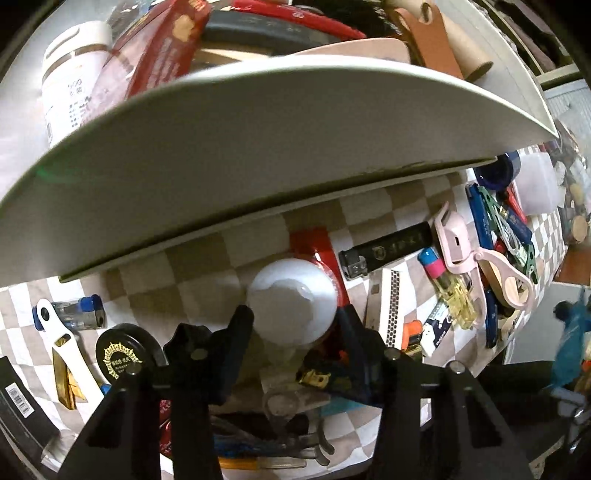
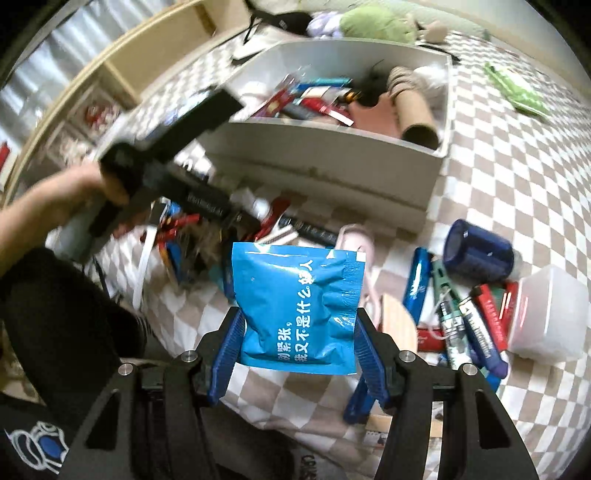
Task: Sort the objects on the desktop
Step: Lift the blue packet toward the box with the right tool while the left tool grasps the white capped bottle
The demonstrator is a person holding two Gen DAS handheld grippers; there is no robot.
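Checkered cloth [image 2: 517, 166] covers the messy tabletop, where the right claw [image 2: 297, 332] squeezes a blue packet [image 2: 295, 302] above the clutter and the left claw [image 1: 295, 325] grips a white-capped bottle [image 1: 291, 302] beside the white box [image 1: 258, 147].

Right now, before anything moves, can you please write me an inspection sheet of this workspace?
Surface: checkered cloth, beige and white, mostly covered.
Job's things: white bin holds a cardboard tube, red packets and more; blue packet and white-capped bottle are each held in a gripper.
Clutter: dark blue cup on its side, translucent box, pink clip, black stick, pens and lighters in loose piles.
Grippers: right gripper shut on the blue packet; left gripper shut on the white-capped bottle, near the bin's wall.
Cables: nothing seen.
Surroundings: wooden shelf; green plush toy behind the bin.
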